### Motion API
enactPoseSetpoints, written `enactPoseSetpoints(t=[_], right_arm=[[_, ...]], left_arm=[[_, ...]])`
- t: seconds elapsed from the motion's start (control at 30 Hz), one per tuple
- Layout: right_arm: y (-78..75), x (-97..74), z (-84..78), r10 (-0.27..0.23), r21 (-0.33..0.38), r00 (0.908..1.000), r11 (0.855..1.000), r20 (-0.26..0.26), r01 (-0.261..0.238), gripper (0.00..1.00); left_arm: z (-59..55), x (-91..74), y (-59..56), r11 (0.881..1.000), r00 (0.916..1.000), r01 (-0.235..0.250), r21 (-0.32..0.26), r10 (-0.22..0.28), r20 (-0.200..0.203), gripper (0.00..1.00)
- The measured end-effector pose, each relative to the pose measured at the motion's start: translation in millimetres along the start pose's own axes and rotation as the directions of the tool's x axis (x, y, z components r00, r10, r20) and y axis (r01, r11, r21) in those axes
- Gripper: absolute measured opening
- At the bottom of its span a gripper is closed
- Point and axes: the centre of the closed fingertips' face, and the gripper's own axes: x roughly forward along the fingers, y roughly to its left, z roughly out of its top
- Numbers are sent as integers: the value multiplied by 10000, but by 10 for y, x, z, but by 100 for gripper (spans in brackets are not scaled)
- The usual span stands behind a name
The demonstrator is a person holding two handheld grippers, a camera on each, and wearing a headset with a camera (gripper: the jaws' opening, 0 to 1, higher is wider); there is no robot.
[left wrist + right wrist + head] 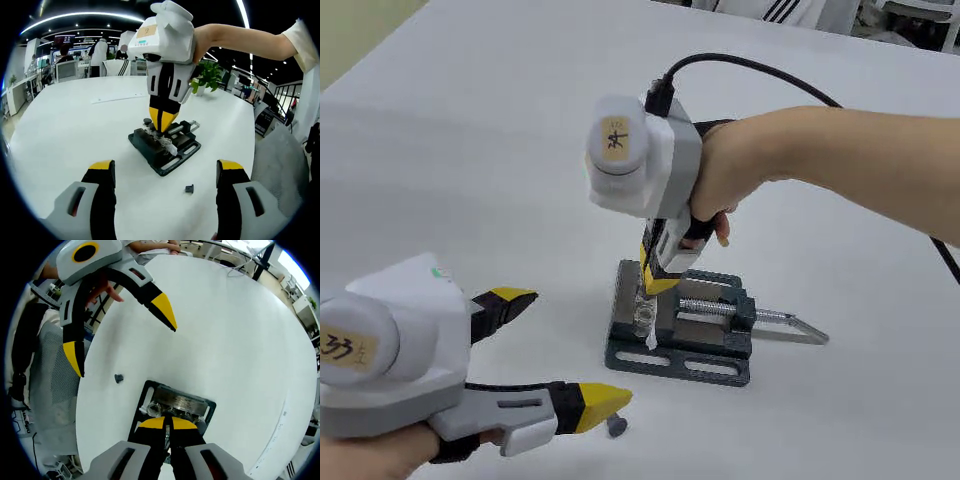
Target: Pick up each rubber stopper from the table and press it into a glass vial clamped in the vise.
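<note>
While the left gripper [578, 346] gapes wide, the right gripper [658, 285] sits closed over the vial [644, 318].

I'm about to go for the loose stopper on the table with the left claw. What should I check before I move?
1. Left claw open: ok.
2. Rubber stopper lying free on the table, just ahead of that claw: ok.
3. Glass vial seated in the vise: ok.
4. Right claw over the vise, apart from the loose stopper: ok.
5. Stopper seated in the vial: cannot tell, the shut right claw covers its mouth.
</note>
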Motion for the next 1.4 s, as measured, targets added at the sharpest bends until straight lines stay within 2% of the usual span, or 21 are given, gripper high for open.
enactPoseSetpoints(t=[0.17,0.3,0.43,0.6,0.7,0.97,1.1,1.27,1.33,1.4], right_arm=[[-41,5,2,-57,-33,10000,10000,34,57,0],[-52,5,-23,-156,469,9976,9988,673,125,0],[-29,-11,-27,-533,721,9884,9965,1423,434,0],[-13,-18,-24,-915,932,9755,9929,2002,741,0],[-41,-12,-7,-1023,958,9716,9919,2134,834,0],[-18,-3,13,-1136,669,9718,9925,2067,1018,0],[-54,1,8,-1190,535,9703,9925,2106,1101,0],[-88,-4,9,-1418,841,9590,9886,2453,1247,0],[-109,-14,-8,-1468,868,9562,9879,2533,1287,5],[-54,-17,-12,-1506,884,9530,9874,2630,1316,10]], left_arm=[[20,-27,27,9999,9999,-138,20,138,64,81],[53,-55,43,9997,9996,-249,25,248,132,81],[44,-78,66,9995,9994,-319,59,318,154,81],[39,-95,61,9994,9994,-324,110,323,140,81],[33,-103,54,9995,9995,-299,142,297,118,81],[37,-109,42,9995,9996,-264,164,261,141,81],[33,-114,37,9995,9996,-246,175,244,134,81],[34,-123,37,9995,9997,-222,205,219,131,81],[36,-123,37,9995,9997,-217,217,214,122,81],[41,-121,28,9995,9998,-195,234,193,107,81]])
